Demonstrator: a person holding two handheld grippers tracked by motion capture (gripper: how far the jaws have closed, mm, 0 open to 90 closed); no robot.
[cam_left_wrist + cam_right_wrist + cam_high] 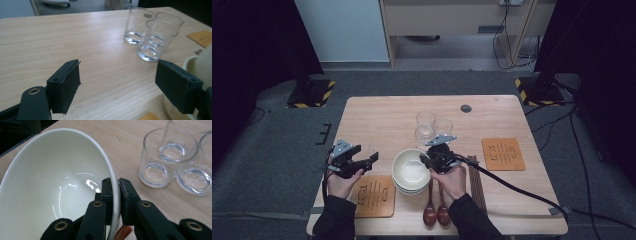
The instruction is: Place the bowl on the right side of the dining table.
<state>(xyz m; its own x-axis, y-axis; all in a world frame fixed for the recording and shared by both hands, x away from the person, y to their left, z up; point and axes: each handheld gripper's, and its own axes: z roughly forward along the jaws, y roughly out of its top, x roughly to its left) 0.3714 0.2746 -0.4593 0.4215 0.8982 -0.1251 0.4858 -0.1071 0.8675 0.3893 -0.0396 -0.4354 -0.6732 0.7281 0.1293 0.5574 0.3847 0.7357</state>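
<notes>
Pale wood bench (377, 120) in a dark room, grey floor around. Found the stack (411, 184) of cream bowls near the front edge, about the middle. Saw the top bowl (410, 169) tipped up off the rest, open side toward the left. Gripped at its right rim by the right claw (432, 161), jaws clamped either side of the thin wall. Reached in from the bowl's right, over two spoons (435, 212).

Left claw (367, 161) apart and empty, just left of the bowl, not touching. Pointed rightward at it, so lay the bowl straight along the claw's line, near rim closest. Judged that gap the thing the coming move hung on: left side free to be taken, right hand already on.

Right gripper view gave the grip itself: right claw (115, 182) pinching the rim, one jaw inside the bowl (50, 182), one outside, glasses (172, 157) beyond on bare wood. Could not read that pinch from the high view. Left gripper view gave the left claw (117, 80) wide, only bench between the jaws, a sliver of bowl (206, 62) behind the right-hand jaw. High view alone gave the layout: mats (374, 196) at left front and at right, chopsticks (476, 182) beside the right hand.
</notes>
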